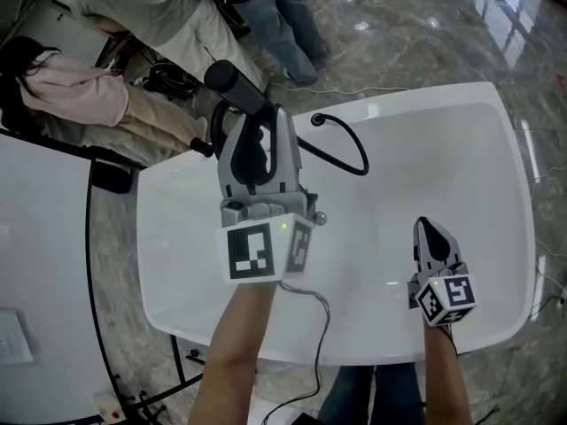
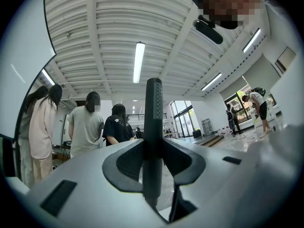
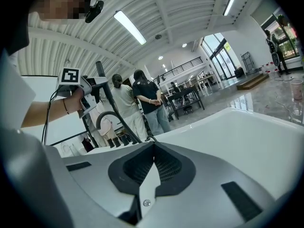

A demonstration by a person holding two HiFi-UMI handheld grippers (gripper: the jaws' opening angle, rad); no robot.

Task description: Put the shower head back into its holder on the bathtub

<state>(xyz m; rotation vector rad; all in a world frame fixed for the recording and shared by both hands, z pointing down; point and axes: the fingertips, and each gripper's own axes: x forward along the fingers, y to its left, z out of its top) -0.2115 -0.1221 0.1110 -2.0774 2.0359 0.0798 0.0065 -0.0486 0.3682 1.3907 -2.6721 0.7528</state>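
Nearest, at lower right: right gripper low over the near rim of the glossy white oval bathtub, jaws pressed together, pads meeting, nothing between them. Further left and higher: left gripper on a bare forearm, over the left-middle part of the tub, jaws partly apart and clamped on the slim black cylindrical shower head. Shower head gripped across its shaft, upright between the ribbed pads in the left gripper view, its rounded end poking past the jaw tips toward the far side; well clear of the tub surface. Just beyond, a thin black hose curving in a loop over the tub's far deck and running back behind the left gripper. To the left of the tub, a flat white panel. Farthest off, past the tub's far edge, several standing people on a polished grey marble floor.
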